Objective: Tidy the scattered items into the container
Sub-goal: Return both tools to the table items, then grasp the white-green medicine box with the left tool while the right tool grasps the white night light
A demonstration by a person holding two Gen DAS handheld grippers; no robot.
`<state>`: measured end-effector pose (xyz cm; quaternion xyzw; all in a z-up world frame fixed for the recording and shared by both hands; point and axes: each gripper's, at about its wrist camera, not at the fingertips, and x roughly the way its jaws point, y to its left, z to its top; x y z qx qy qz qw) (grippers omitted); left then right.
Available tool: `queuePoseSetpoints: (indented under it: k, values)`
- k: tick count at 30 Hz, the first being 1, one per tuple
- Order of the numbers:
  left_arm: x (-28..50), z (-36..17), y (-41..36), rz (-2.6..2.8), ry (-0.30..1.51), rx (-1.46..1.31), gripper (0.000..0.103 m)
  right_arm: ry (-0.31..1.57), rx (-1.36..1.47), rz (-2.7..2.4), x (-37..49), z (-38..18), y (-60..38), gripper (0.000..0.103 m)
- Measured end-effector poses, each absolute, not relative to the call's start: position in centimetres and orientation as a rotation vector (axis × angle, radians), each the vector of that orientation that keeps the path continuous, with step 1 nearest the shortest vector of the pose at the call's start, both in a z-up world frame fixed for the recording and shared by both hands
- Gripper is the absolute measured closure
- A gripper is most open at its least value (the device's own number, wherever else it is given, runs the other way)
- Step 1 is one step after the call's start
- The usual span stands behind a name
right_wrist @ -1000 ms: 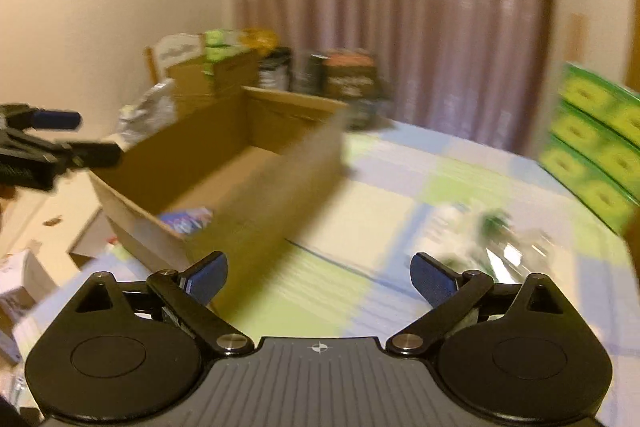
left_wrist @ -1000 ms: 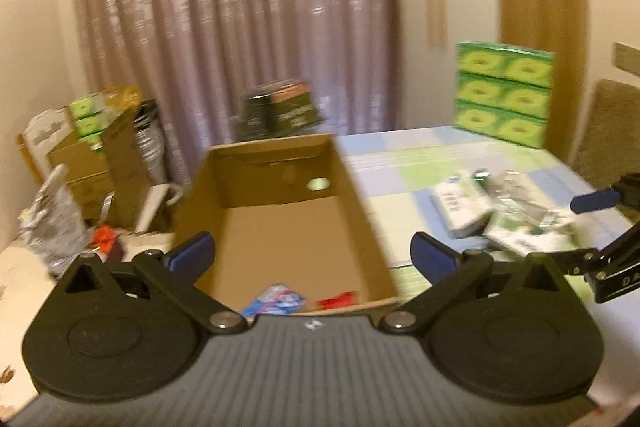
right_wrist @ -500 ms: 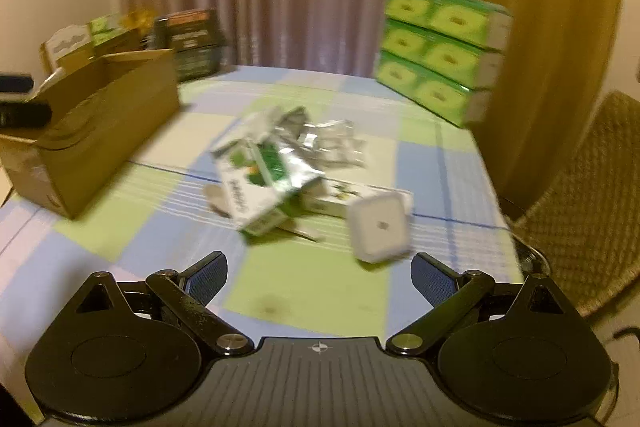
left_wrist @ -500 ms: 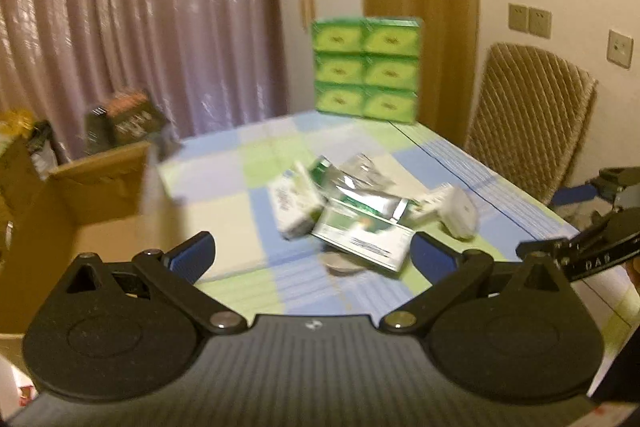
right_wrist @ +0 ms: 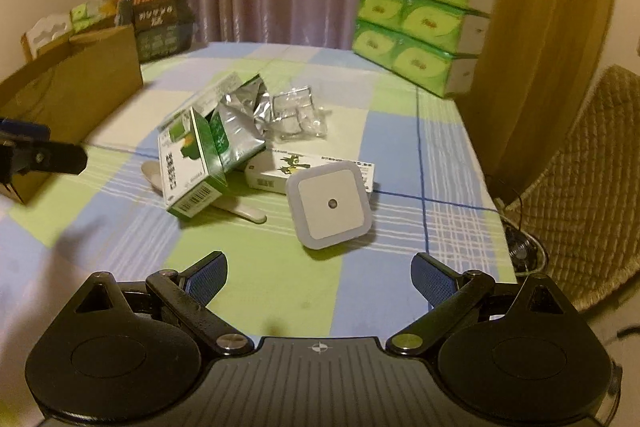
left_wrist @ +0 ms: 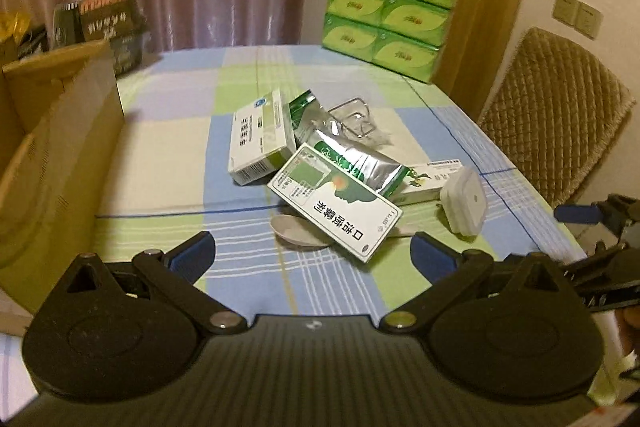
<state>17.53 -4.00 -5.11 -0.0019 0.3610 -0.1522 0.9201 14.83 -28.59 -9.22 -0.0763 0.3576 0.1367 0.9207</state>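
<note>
Table: a checked tablecloth (left_wrist: 168, 163) is carrying everything.
Cardboard box (left_wrist: 60, 147): sitting at the table's left edge, well apart from the pile.
Green cartons (right_wrist: 420, 23): standing stacked at the far right corner.
Chair (left_wrist: 556, 123): waiting beside the right edge.
Pile: a green-and-white box (left_wrist: 336, 203) is leaning over a spoon (left_wrist: 296, 231); a silver pouch (left_wrist: 356, 159) is lying behind it.
Night light (right_wrist: 330, 205): resting nearest the right gripper (right_wrist: 320, 279).
Left gripper (left_wrist: 312, 255): hovering with jaws spread, empty.
Right gripper: jaws spread too, gripping nothing.

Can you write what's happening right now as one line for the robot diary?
left gripper: open, empty | right gripper: open, empty | pile: on table | cardboard box: left
</note>
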Motion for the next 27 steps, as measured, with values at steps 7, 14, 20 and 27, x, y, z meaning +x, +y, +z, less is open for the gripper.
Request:
queuePoseSetpoints:
  k: [7, 14, 20, 27]
  values:
    - [20.7, -7.2, -5.5, -0.285, 0.787, -0.099, 0.009, 0.749, -0.218, 0.322, 17.6, -10.9, -28.0, 0.007]
    - [23.7, -8.9, -7.5, -0.276, 0.83, -0.142, 0.017, 0.789, -0.173, 0.329, 20.4, -12.3, -28.8, 0.007]
    - [25.1, -9.5, -8.8, -0.269, 0.855, -0.152, 0.022, 0.803, -0.139, 0.32, 21.6, -12.7, -29.5, 0.007]
    - [25.6, -10.1, -9.3, -0.259, 0.867, -0.136, 0.023, 0.788, -0.136, 0.323, 22.0, -12.7, -29.5, 0.007]
